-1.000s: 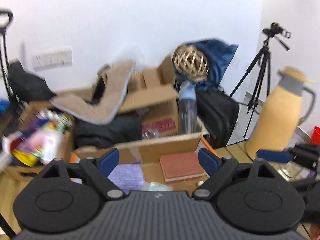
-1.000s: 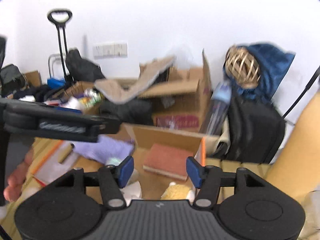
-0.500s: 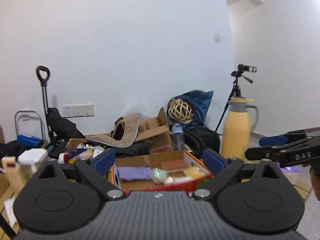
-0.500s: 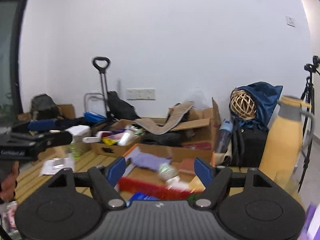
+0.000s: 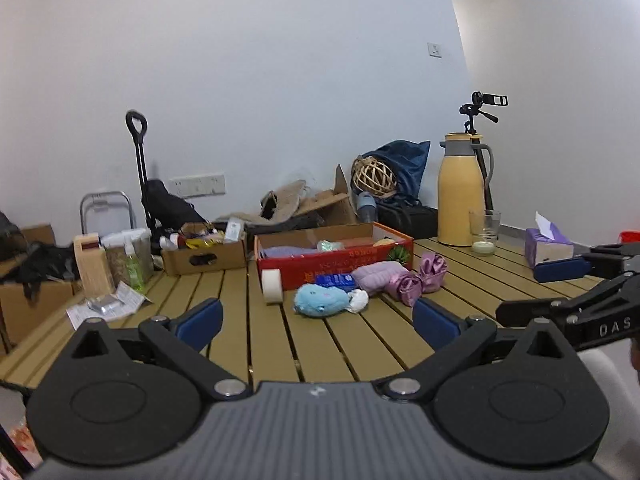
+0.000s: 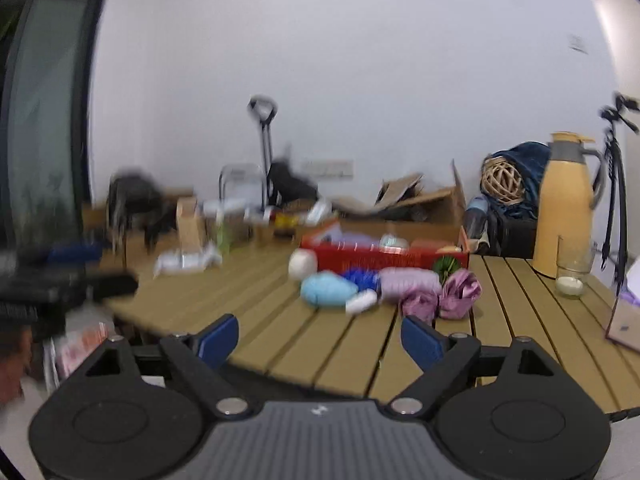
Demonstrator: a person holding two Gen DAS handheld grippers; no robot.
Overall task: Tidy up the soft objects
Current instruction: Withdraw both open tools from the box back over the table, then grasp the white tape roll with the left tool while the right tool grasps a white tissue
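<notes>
Item 1, my left gripper (image 5: 316, 322): jaws spread wide with nothing between the blue pads, having just been opening further. A second ago it sat close over the red-sided cardboard box (image 5: 340, 258); now I see it pulled well back, above the near part of the slatted tan wooden table (image 5: 328, 344).

Item 2, my right gripper (image 6: 318, 340): jaws apart and empty, also just been opening. It too has backed away from the box since the earlier frame; this view is blurred.

Item 3, soft things loose on the table in front of the box: a light-blue plush toy with a white end (image 5: 322, 300), a lilac knitted roll (image 5: 378, 274) and two shiny pink satin bundles (image 5: 420, 278), lying close together. A blue packet (image 5: 334, 279) lies between the plush and the box wall.

Item 4, inside the box: a purple cloth (image 5: 286, 251) and a small clear wrapped thing (image 5: 330, 245), as before.

Item 5, a white tape roll (image 5: 272, 286) stands against the box's left corner.

Item 6, a yellow thermos jug (image 5: 460, 200) with a glass tumbler (image 5: 484, 226) beside it, far right
</notes>
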